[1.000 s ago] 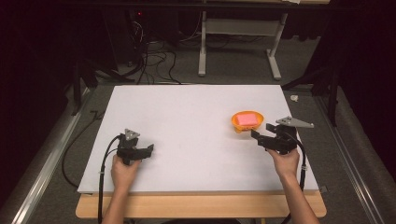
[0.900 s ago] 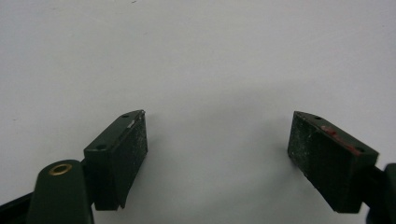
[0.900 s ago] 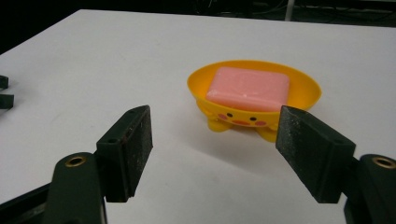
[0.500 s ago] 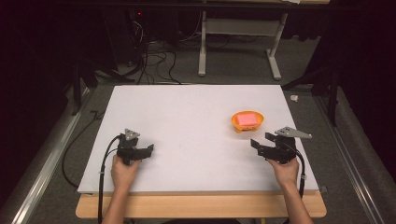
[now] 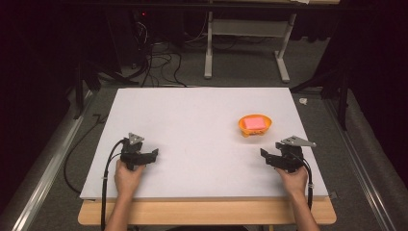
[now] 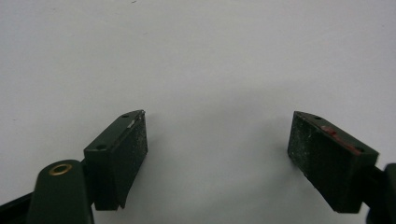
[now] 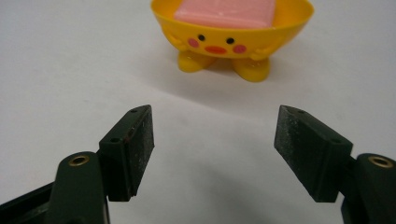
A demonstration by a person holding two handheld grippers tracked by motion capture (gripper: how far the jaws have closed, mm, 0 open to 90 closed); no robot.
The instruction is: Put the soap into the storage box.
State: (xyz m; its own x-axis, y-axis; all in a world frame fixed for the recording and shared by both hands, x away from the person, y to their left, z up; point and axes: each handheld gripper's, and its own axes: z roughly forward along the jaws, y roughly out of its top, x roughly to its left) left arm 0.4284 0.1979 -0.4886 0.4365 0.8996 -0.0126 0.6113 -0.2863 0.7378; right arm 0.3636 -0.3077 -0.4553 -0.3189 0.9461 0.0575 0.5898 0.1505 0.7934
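Lowered toward the table, the right gripper (image 5: 269,159) now rests with jaws apart, empty, facing the yellow bowl (image 7: 232,35); left gripper (image 5: 150,157) spread too; next, reach forward

Right claw (image 5: 267,159) has dropped nearer the table (image 5: 192,125).

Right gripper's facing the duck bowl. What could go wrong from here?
1. The yellow bowl stands on small feet; a nudge from the open right gripper could tip or slide it.
2. The pink block rests inside the bowl; it might spill out if the bowl tilts.
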